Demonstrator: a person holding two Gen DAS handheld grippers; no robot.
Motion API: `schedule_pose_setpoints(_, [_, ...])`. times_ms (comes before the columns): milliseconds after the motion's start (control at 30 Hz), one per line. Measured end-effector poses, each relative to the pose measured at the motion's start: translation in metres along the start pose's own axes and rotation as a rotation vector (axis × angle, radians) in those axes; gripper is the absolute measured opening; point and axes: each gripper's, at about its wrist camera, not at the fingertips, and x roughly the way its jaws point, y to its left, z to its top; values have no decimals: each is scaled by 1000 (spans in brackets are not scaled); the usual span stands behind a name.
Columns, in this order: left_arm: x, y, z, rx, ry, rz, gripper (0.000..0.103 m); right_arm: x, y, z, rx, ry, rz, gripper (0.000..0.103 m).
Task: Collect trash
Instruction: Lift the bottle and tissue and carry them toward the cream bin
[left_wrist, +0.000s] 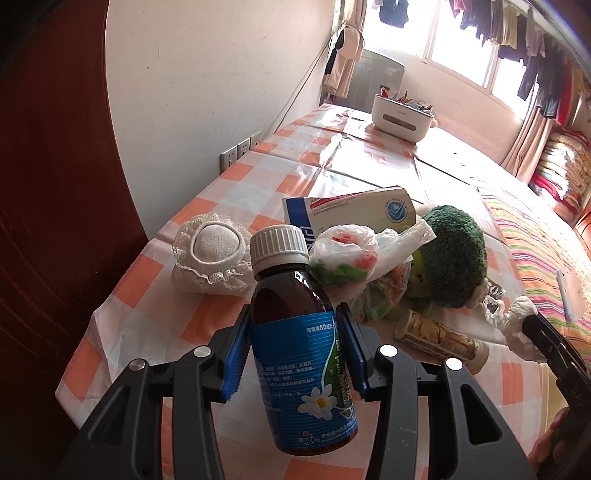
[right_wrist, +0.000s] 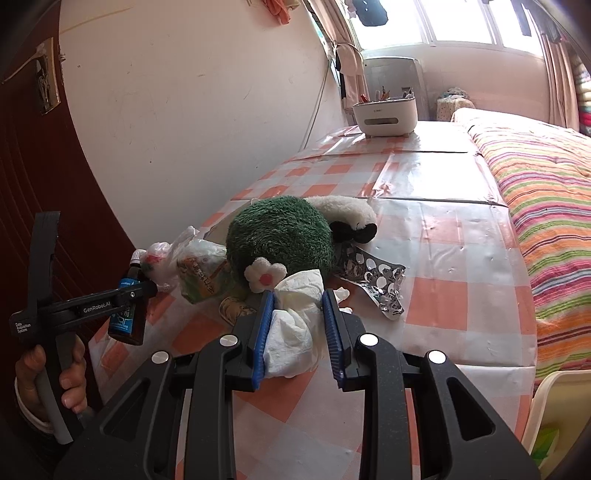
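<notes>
Holding, left gripper (left_wrist: 293, 332): one bottle (left_wrist: 299, 354), jaws pressed on it.
Holding, right gripper (right_wrist: 298, 317): one tissue (right_wrist: 295, 317).
Desk (right_wrist: 443, 258): one plush (right_wrist: 280, 232), one blister pack (right_wrist: 376, 280).

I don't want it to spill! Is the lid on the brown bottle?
Yes, the lid's on. The white cap sits on the neck of the brown bottle, which the left hand-held gripper holds nearly upright.
</notes>
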Motion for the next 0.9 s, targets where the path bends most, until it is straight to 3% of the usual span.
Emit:
schedule_pose_setpoints(167, [-3,-20,4,19,-27,-50,43,-10,-5,-2,6,-11,-12,26])
schedule_pose_setpoints(900, [1,-127,-18,192,-5,-263,42,-61,-41,-11,50,-73,-98,26])
